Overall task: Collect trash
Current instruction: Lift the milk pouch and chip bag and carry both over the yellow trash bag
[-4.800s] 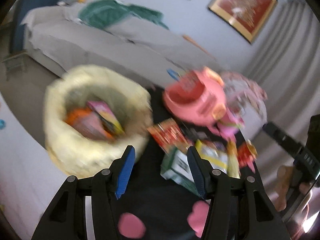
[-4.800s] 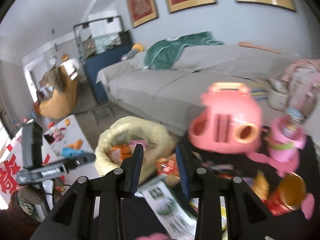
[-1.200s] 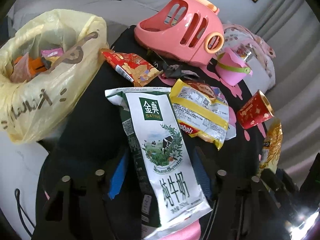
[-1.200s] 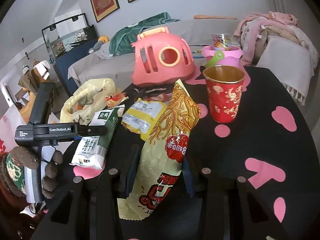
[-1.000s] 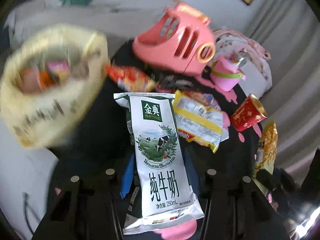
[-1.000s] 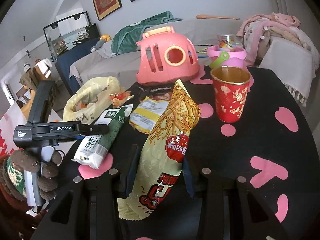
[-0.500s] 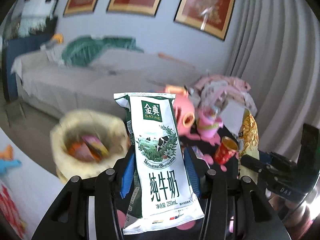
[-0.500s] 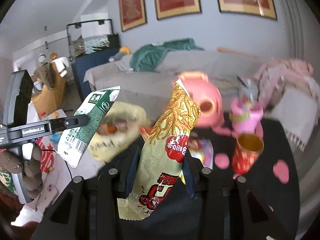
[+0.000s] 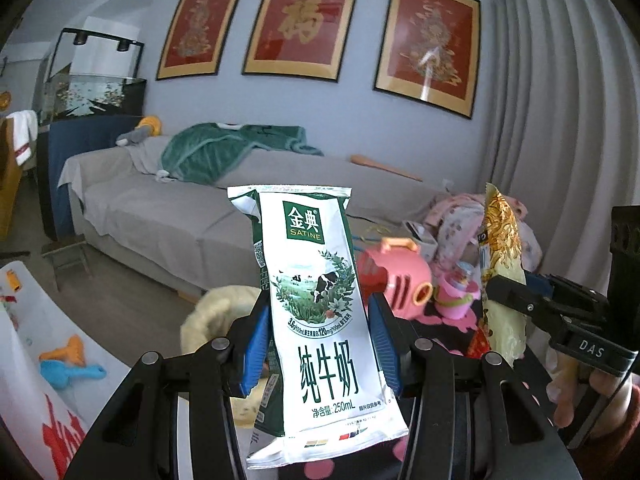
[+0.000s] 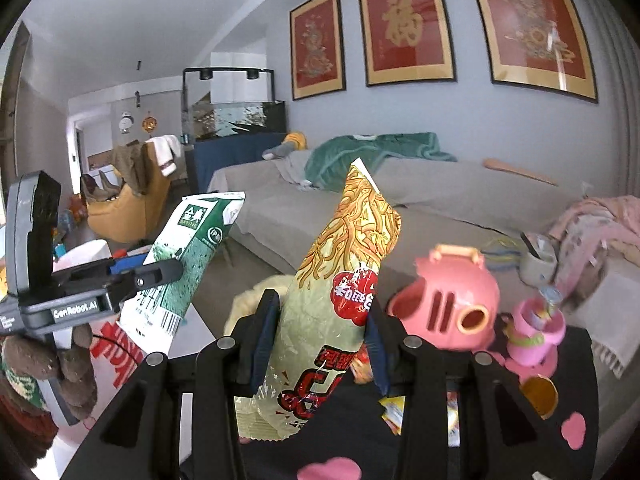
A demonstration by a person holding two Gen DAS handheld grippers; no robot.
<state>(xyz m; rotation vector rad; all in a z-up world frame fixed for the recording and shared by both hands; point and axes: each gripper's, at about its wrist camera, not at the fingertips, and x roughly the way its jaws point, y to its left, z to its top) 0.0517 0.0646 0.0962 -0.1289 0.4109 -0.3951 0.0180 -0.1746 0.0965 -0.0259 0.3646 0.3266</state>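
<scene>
Left gripper (image 9: 318, 346) pinched the milk pouch (image 9: 316, 280); right gripper (image 10: 318, 344) pinched the snack bag (image 10: 340, 292). Both had risen from the table (image 10: 576, 364), which had been close below a second earlier.

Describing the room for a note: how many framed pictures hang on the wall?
3, in a row above the sofa: the left picture, the middle picture, the right picture. None looks hidden.

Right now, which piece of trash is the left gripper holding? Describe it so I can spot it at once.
Start at the grey sofa under the three red framed pictures; in front of it the left gripper is shut on a milk pouch. It is white and green with a cow scene, unlike the golden noodle-print snack bag on the right.
</scene>
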